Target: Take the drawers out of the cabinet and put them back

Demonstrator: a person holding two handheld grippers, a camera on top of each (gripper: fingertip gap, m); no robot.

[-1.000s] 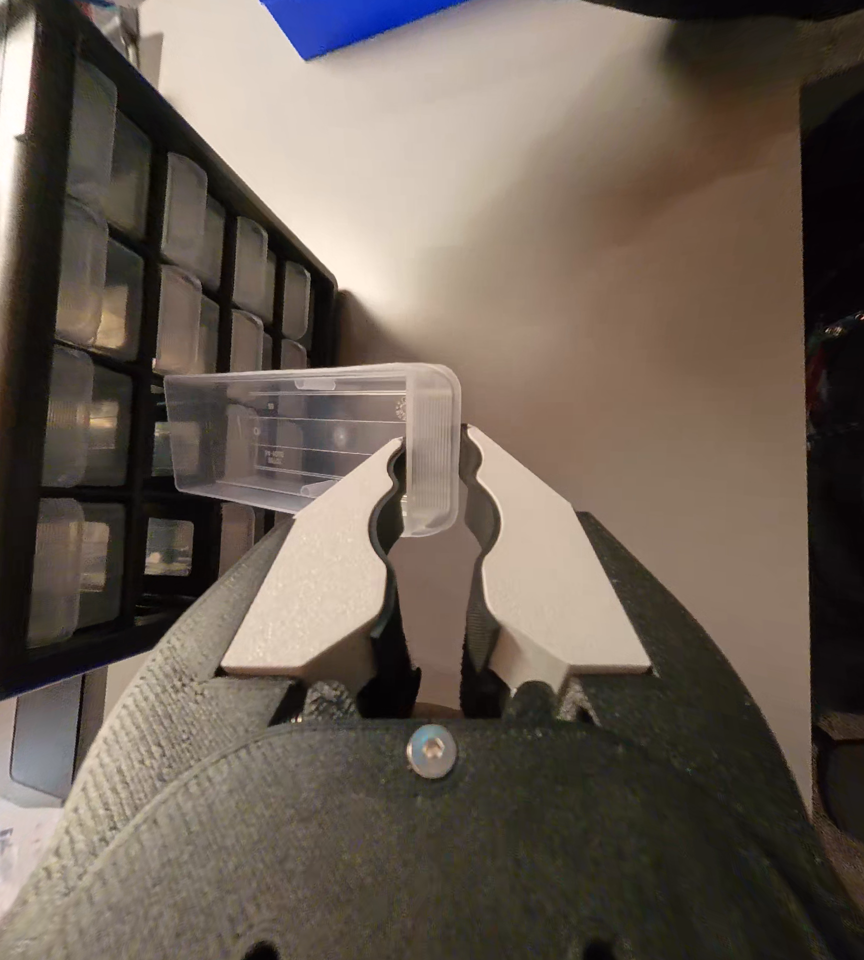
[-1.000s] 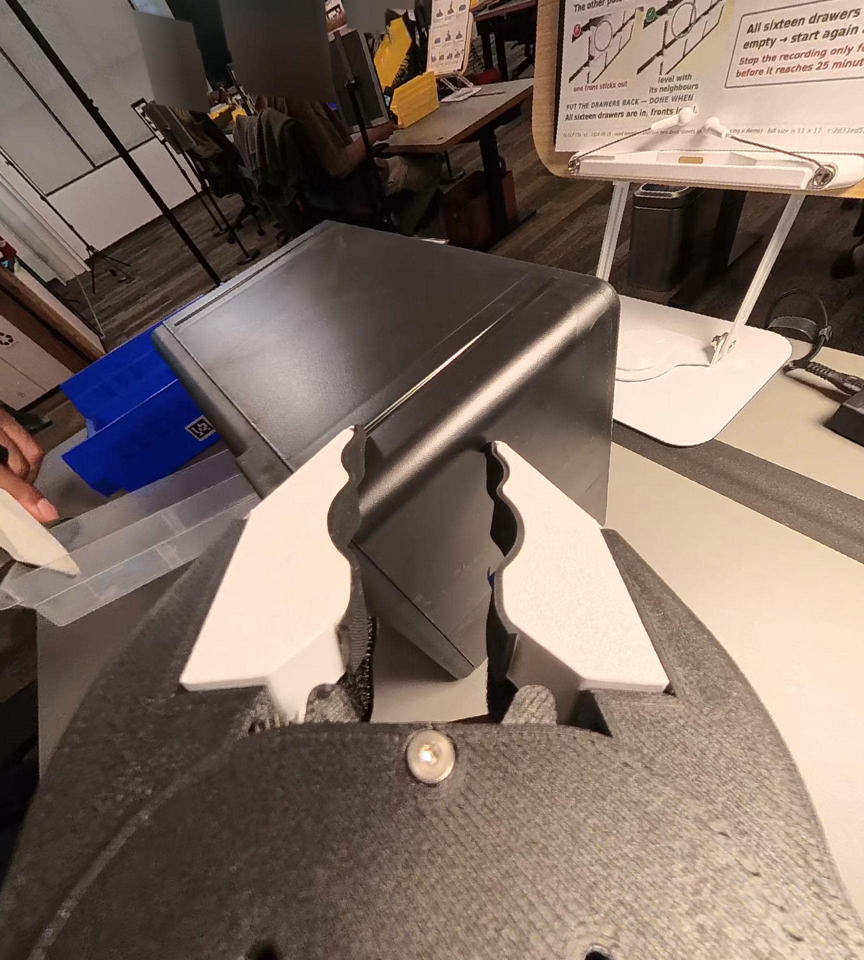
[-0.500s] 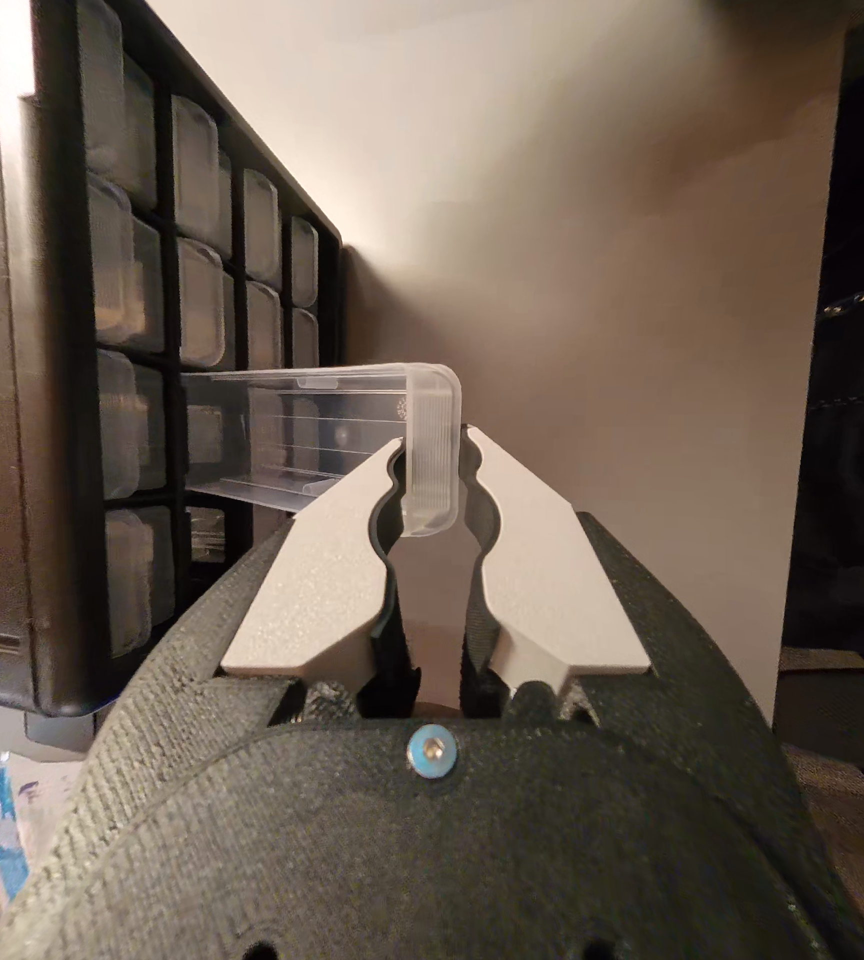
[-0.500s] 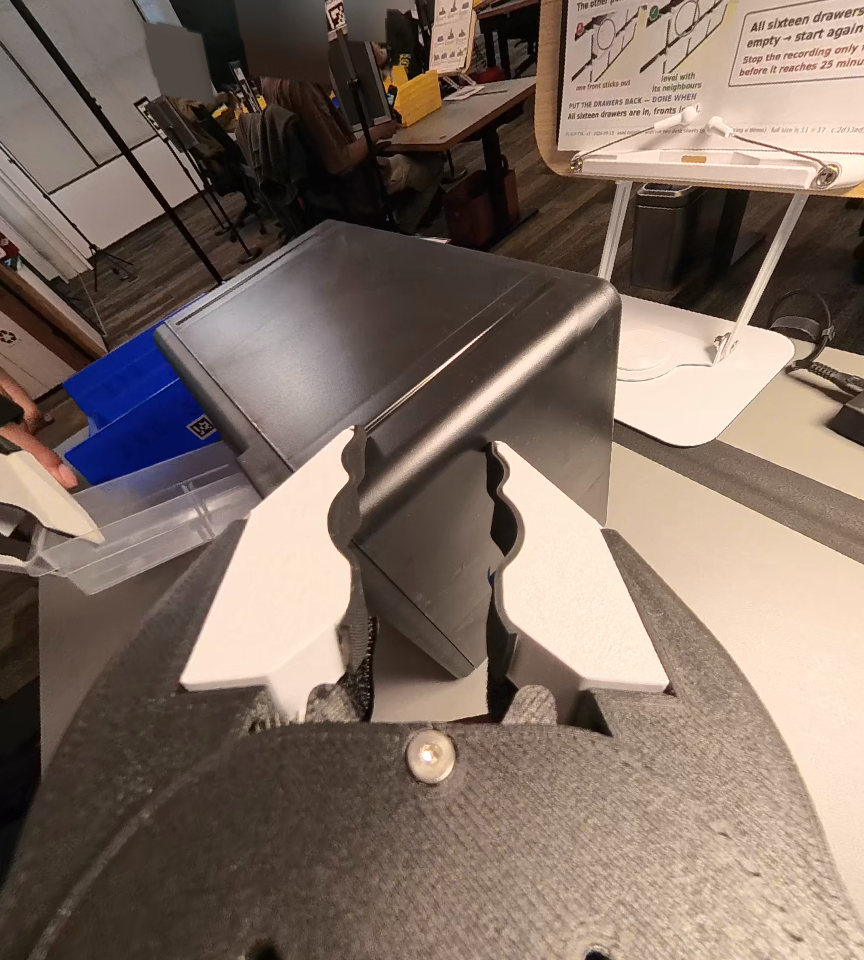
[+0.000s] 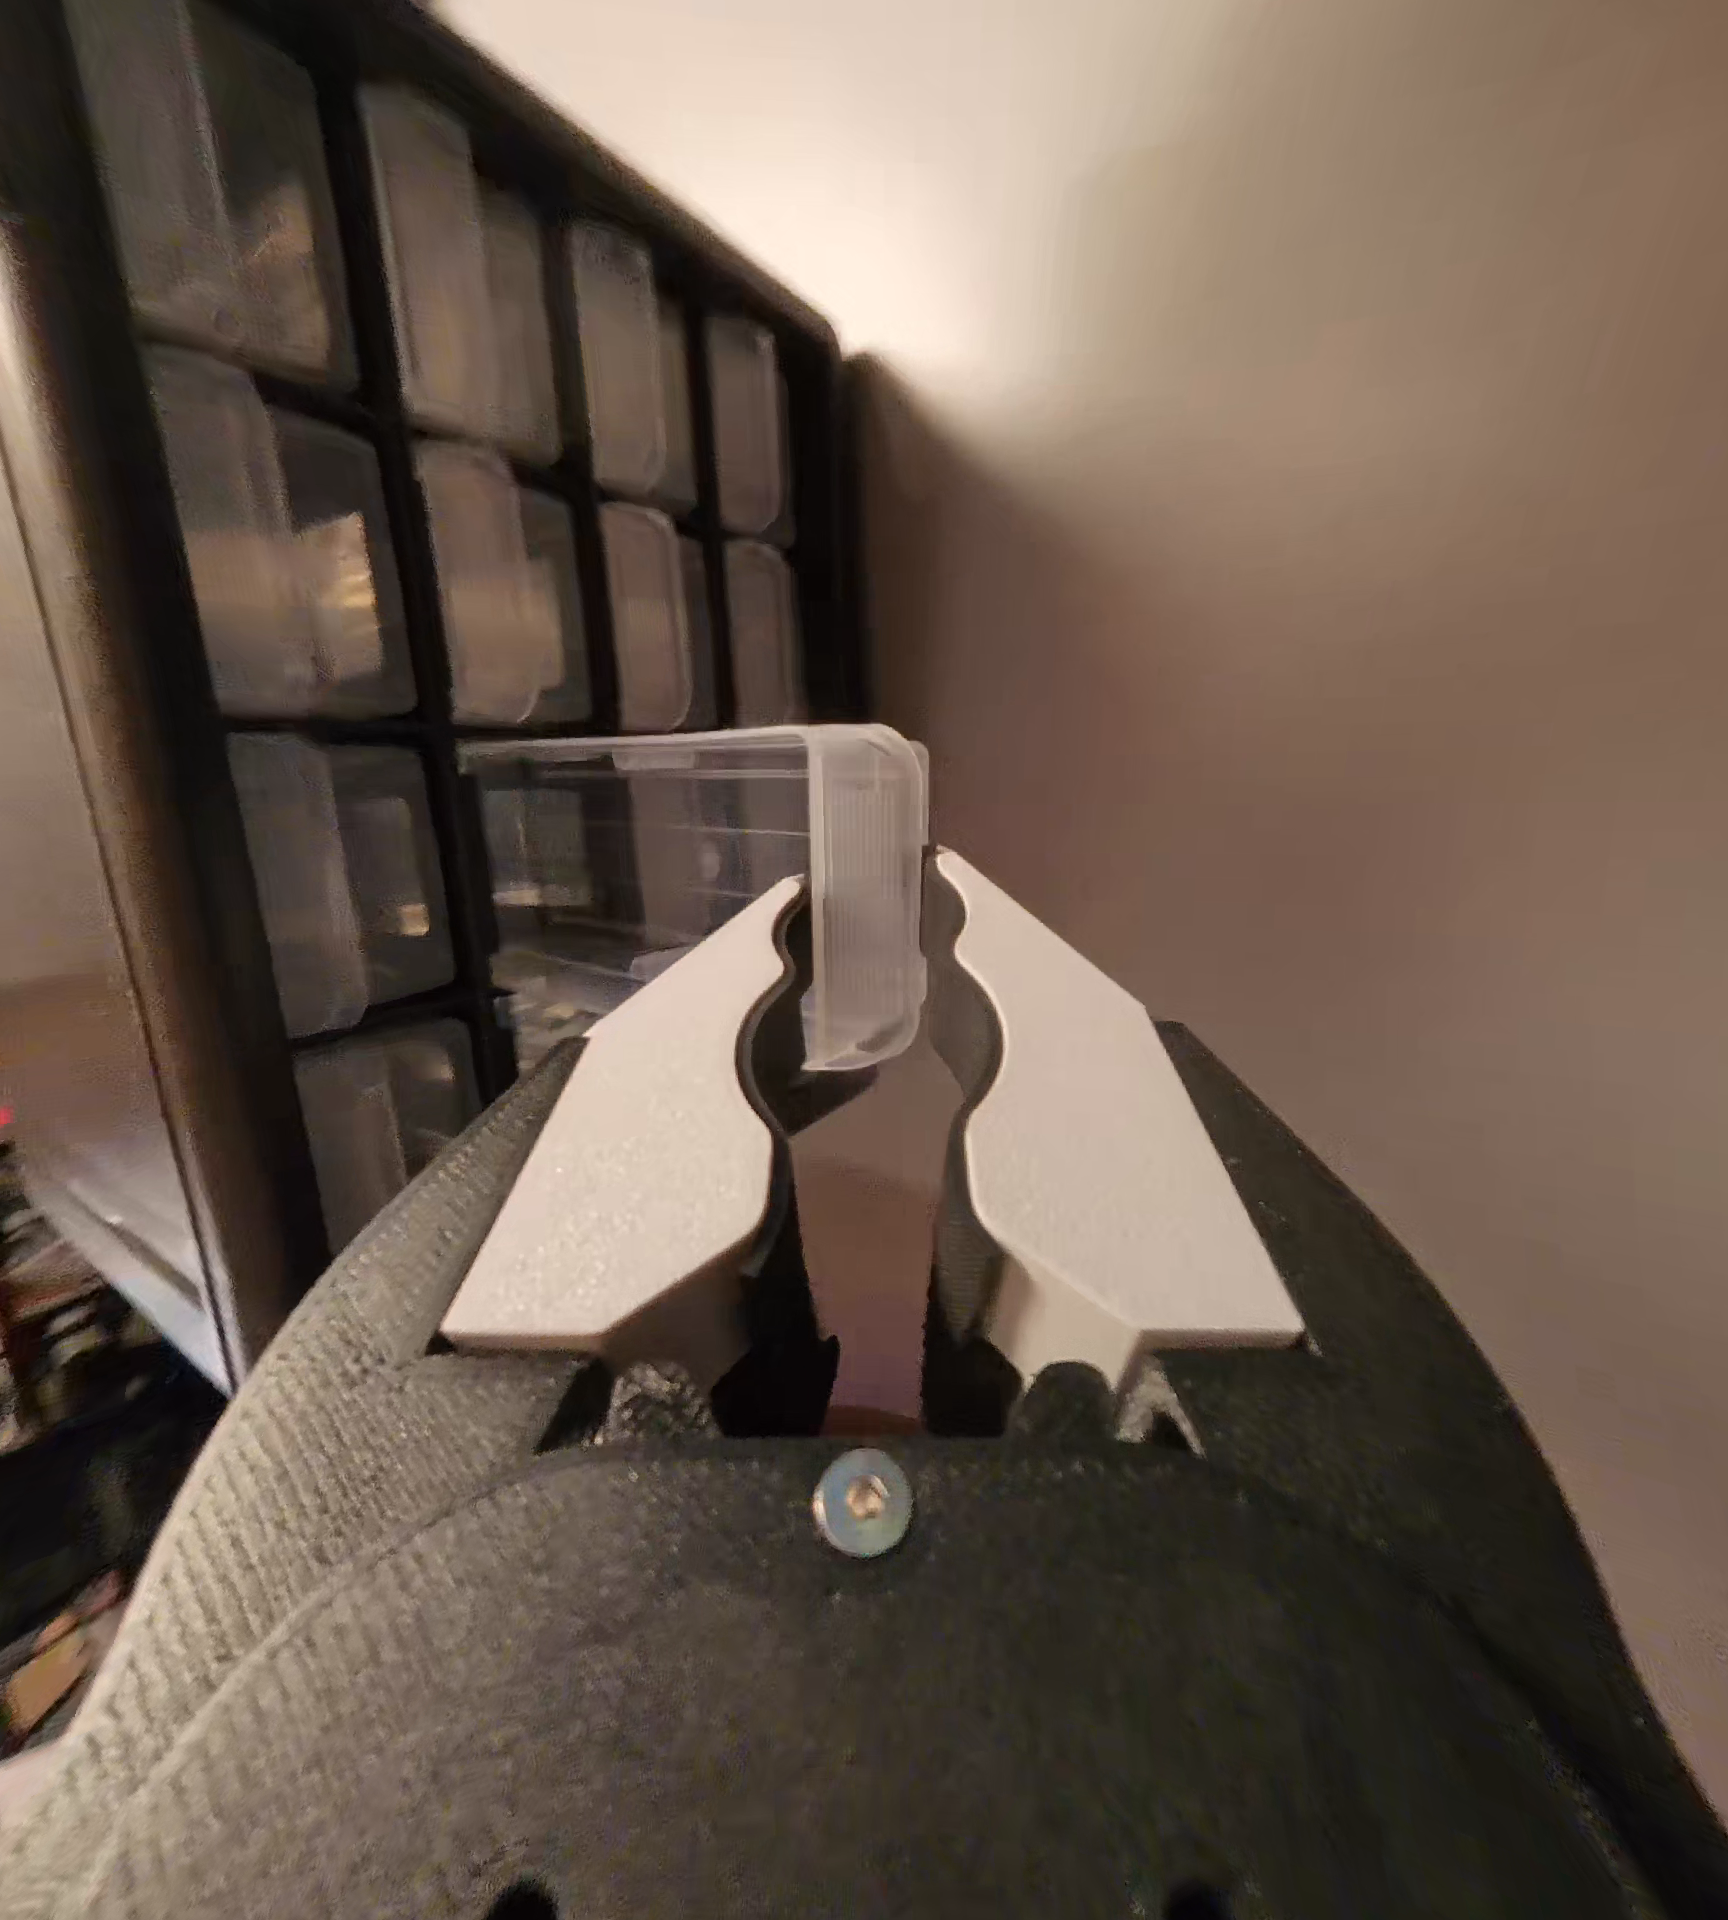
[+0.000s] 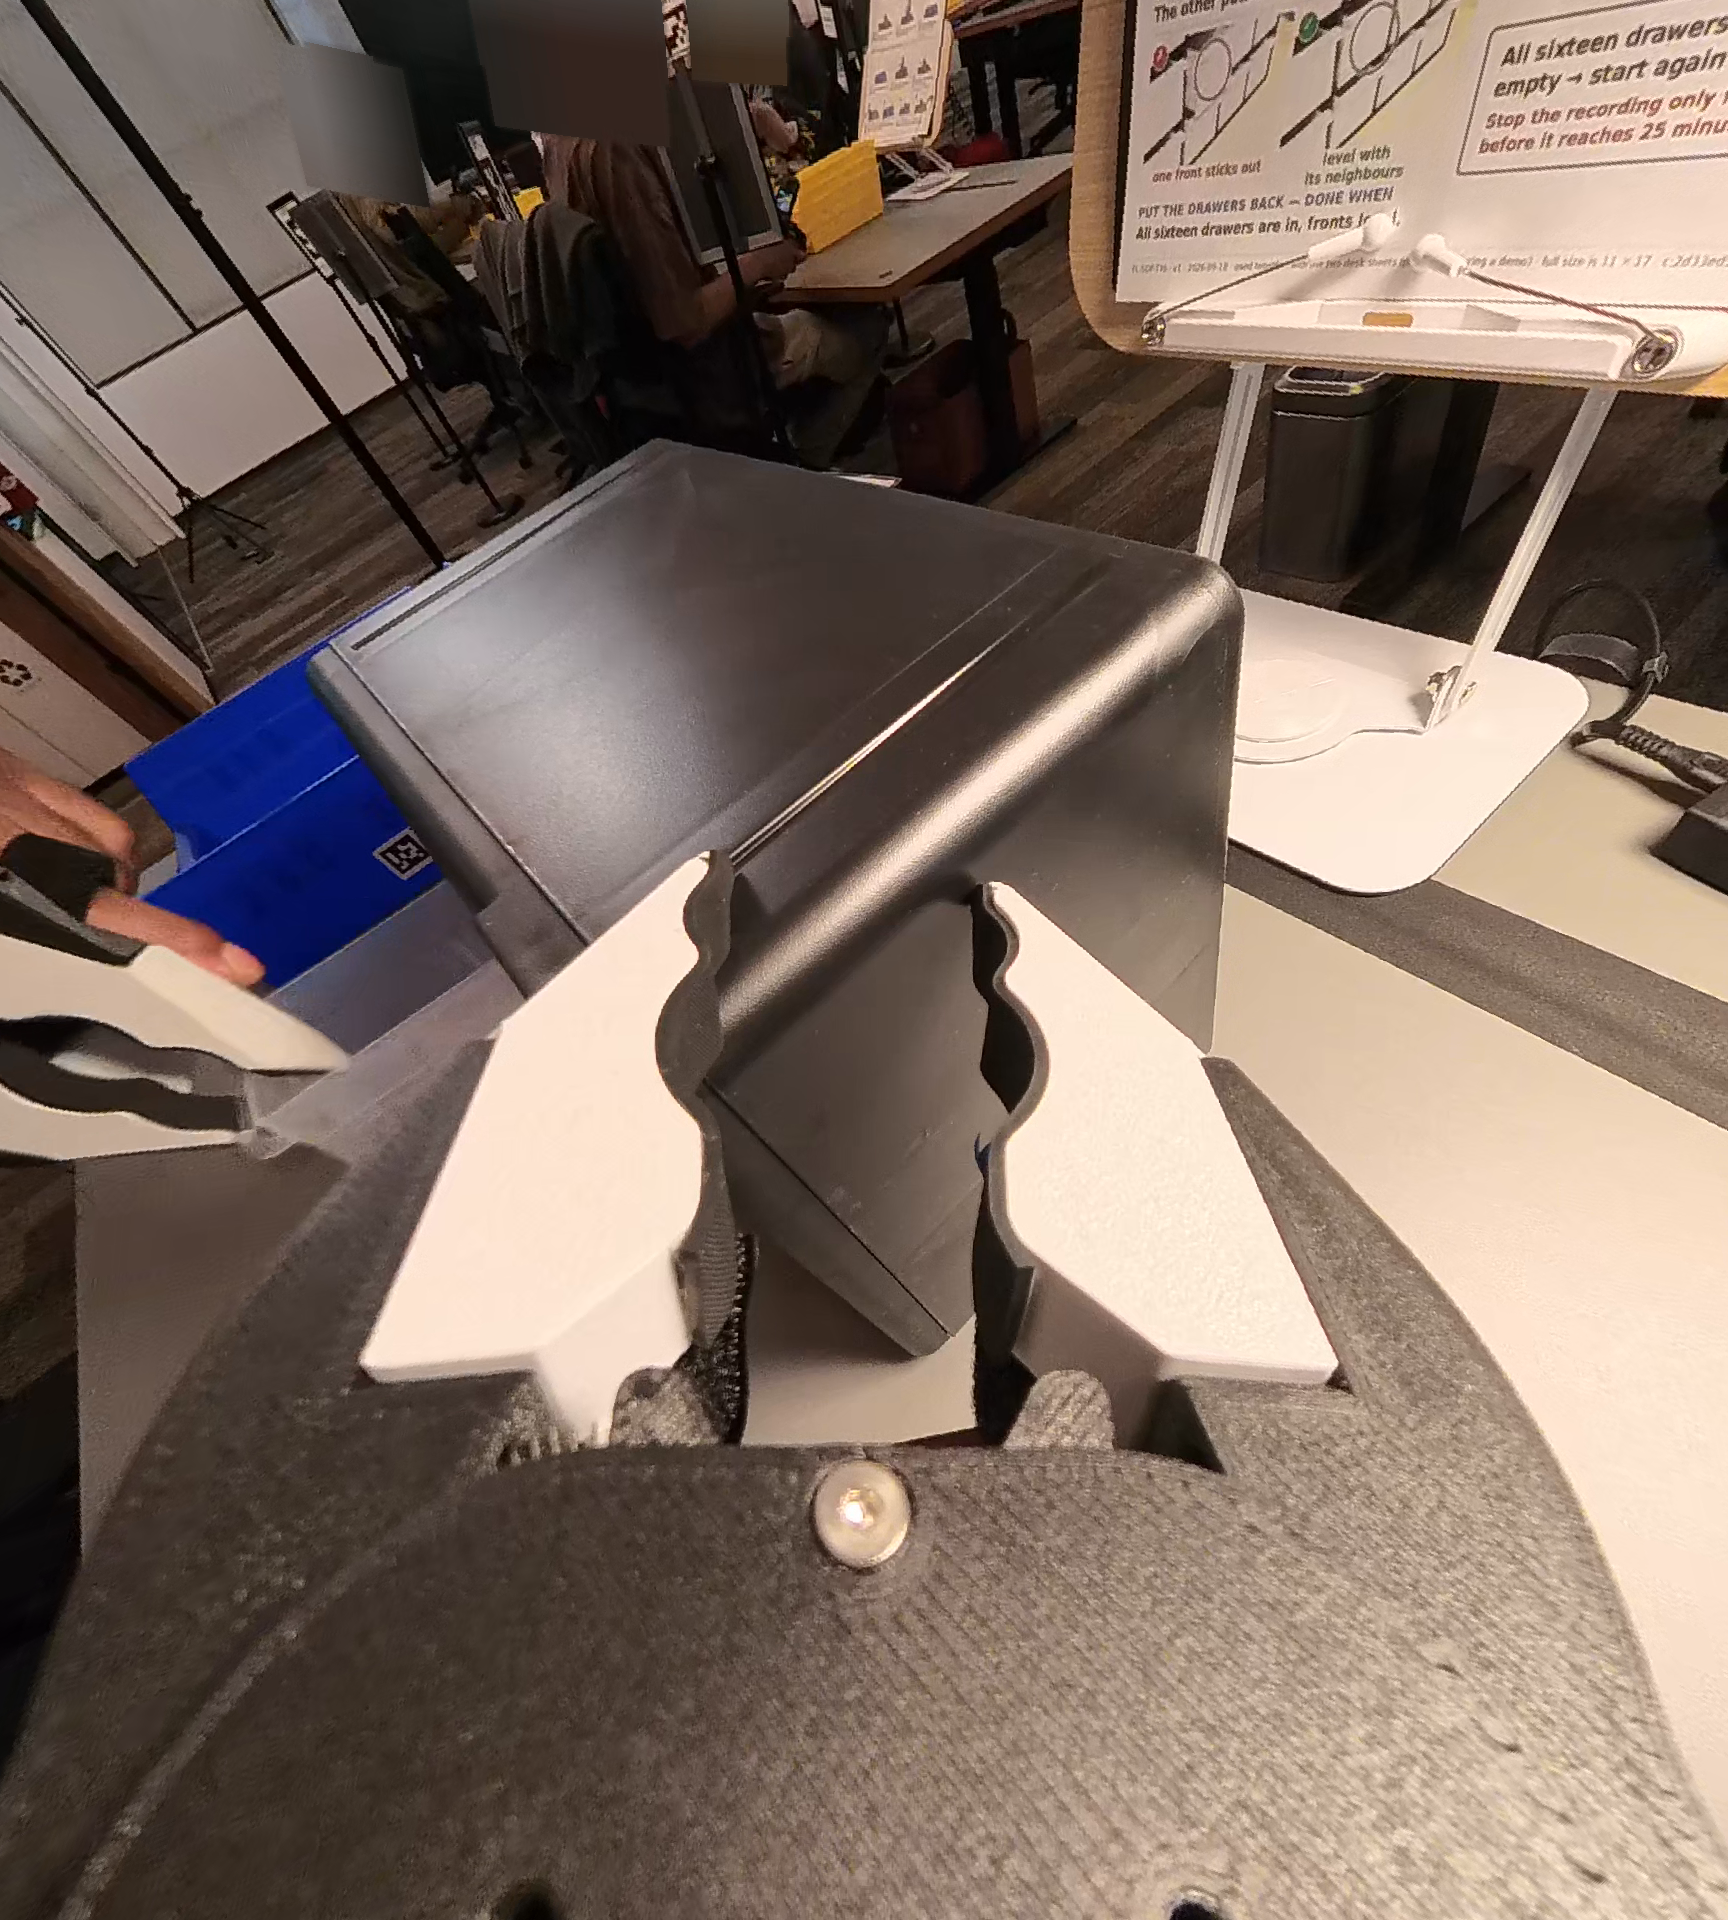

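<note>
My left gripper (image 5: 865,883) pinches a clear plastic drawer (image 5: 735,831) half inside the black cabinet (image 6: 787,707); my right gripper (image 6: 849,935) clamps the cabinet's corner.

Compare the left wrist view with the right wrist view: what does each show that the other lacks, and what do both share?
Left wrist view only: the cabinet's front grid of clear drawers, and one clear drawer clamped by its front in the left gripper.

Right wrist view only: the cabinet's plain top, its rear corner between the right gripper's jaws, blue bins, a document stand.

Both: the black cabinet, the left gripper and the table.
</note>
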